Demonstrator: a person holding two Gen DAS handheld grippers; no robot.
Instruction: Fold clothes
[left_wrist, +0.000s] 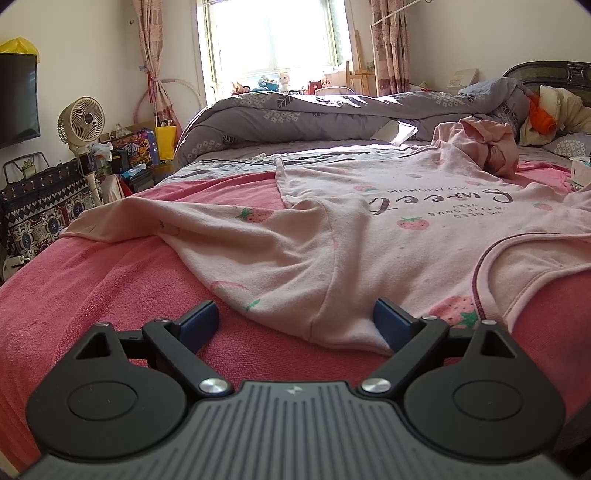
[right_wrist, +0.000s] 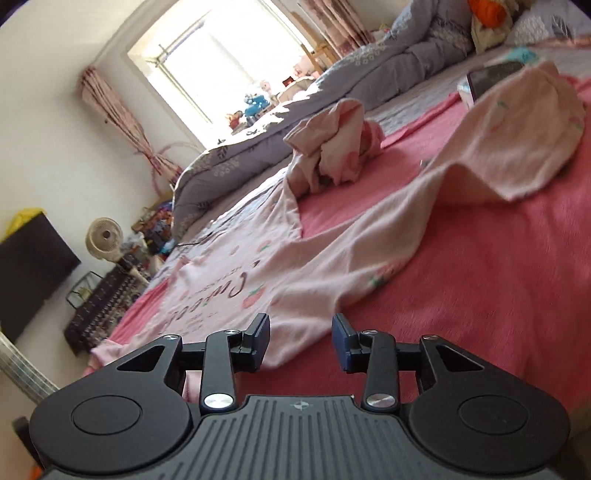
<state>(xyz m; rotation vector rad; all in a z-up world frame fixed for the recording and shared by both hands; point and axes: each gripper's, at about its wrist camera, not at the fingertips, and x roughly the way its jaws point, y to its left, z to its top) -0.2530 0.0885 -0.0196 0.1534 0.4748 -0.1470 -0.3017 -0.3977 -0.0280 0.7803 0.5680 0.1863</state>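
A pale pink top (left_wrist: 369, 229) with strawberries and "Sweet" lettering lies spread, neckline towards me, on a pink blanket (left_wrist: 110, 295). One sleeve (left_wrist: 147, 221) stretches out to the left. My left gripper (left_wrist: 295, 321) is open wide, low at the near shoulder seam; the cloth lies between its fingers and the right finger (left_wrist: 391, 325) rests at the fabric. In the tilted right wrist view, my right gripper (right_wrist: 300, 336) is open, with the top's (right_wrist: 295, 266) near edge in the gap and unpinched. The other sleeve (right_wrist: 517, 129) humps up to the right. A crumpled pink garment (left_wrist: 491, 147) (right_wrist: 332, 144) lies beyond.
A rolled grey quilt (left_wrist: 332, 114) runs along the far side of the bed, with pillows (left_wrist: 554, 107) by the headboard. A tissue box (left_wrist: 581, 170) and a dark flat object (right_wrist: 495, 77) lie at the right. A fan (left_wrist: 81, 125), a television (left_wrist: 16, 99) and bags stand left of the bed.
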